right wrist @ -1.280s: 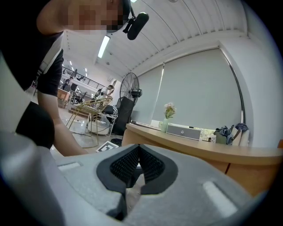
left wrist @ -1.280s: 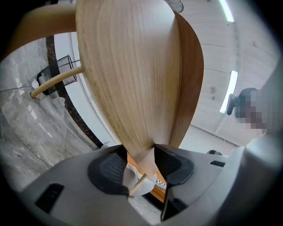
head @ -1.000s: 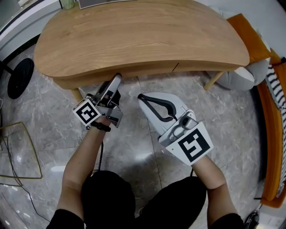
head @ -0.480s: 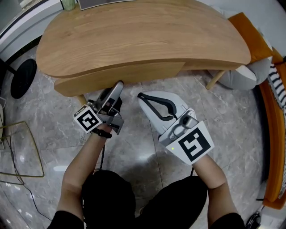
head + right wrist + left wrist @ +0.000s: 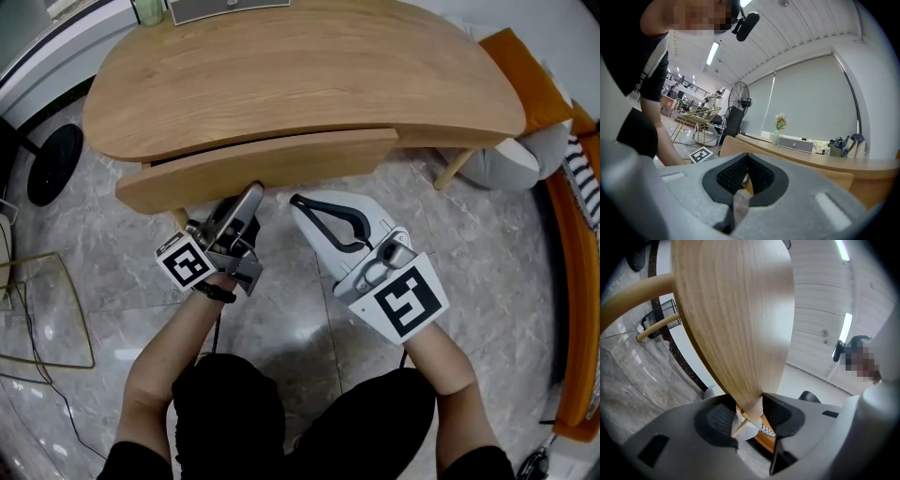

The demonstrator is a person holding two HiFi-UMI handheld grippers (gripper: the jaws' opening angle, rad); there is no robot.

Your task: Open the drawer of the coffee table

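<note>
The light wooden coffee table (image 5: 300, 75) fills the top of the head view. Its curved drawer (image 5: 281, 159) stands pulled partway out from under the top, with a dark gap along its upper edge. My left gripper (image 5: 255, 191) reaches up under the drawer front (image 5: 736, 315), whose lower edge sits between its pads (image 5: 780, 414); the left gripper (image 5: 749, 416) is shut on that edge. My right gripper (image 5: 296, 202) hovers just right of it, below the drawer, shut and holding nothing. In the right gripper view the right gripper (image 5: 747, 174) points level at the table (image 5: 825, 161).
A black fan base (image 5: 47, 164) and a gold wire frame (image 5: 47, 309) stand on the marble floor at left. An orange sofa (image 5: 572, 281) and a grey cushion (image 5: 511, 155) lie at right. A speaker (image 5: 225, 7) sits on the table's far edge.
The drawer has slid out towards me, from flush under the top to clearly protruding. My left gripper has drawn back with it. The right gripper has stayed still.
</note>
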